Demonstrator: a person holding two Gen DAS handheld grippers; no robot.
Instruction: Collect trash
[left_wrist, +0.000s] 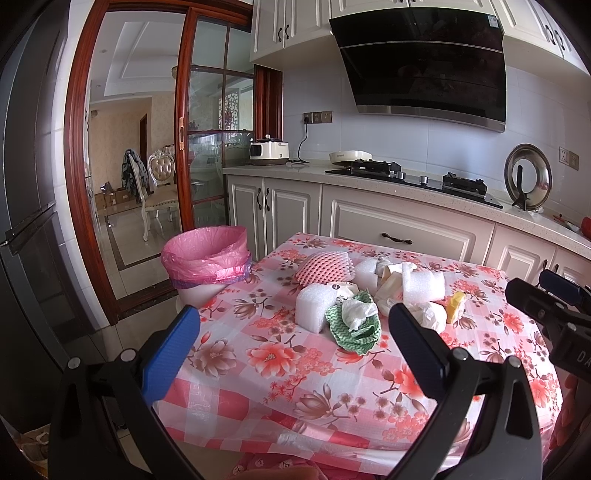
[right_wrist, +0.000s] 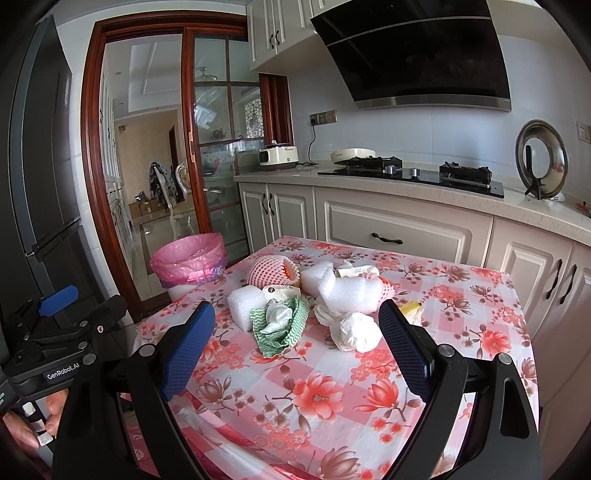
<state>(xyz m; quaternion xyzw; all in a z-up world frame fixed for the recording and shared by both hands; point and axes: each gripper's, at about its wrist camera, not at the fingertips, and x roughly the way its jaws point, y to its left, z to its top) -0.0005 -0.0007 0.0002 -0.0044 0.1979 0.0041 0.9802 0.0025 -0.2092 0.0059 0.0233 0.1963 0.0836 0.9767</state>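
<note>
A heap of trash lies on the floral tablecloth (left_wrist: 288, 369) (right_wrist: 325, 387): a green wavy cloth (left_wrist: 356, 326) (right_wrist: 282, 326) with crumpled white paper in it, white foam blocks (left_wrist: 314, 306) (right_wrist: 243, 301), a pink foam net (left_wrist: 325, 266) (right_wrist: 269, 271), a crumpled white bag (left_wrist: 430, 314) (right_wrist: 356, 332) and a yellow peel (left_wrist: 455, 301) (right_wrist: 410, 306). A bin with a pink liner (left_wrist: 207, 254) (right_wrist: 190, 258) stands left of the table. My left gripper (left_wrist: 291, 343) is open and empty, short of the heap. My right gripper (right_wrist: 299, 339) is open and empty, also short of it.
Kitchen cabinets and a counter with a gas hob (left_wrist: 413, 177) (right_wrist: 417, 171) run behind the table. A dark fridge (left_wrist: 26, 184) stands at the left by a sliding glass door (left_wrist: 214, 147). The right gripper shows at the right edge of the left wrist view (left_wrist: 554, 306).
</note>
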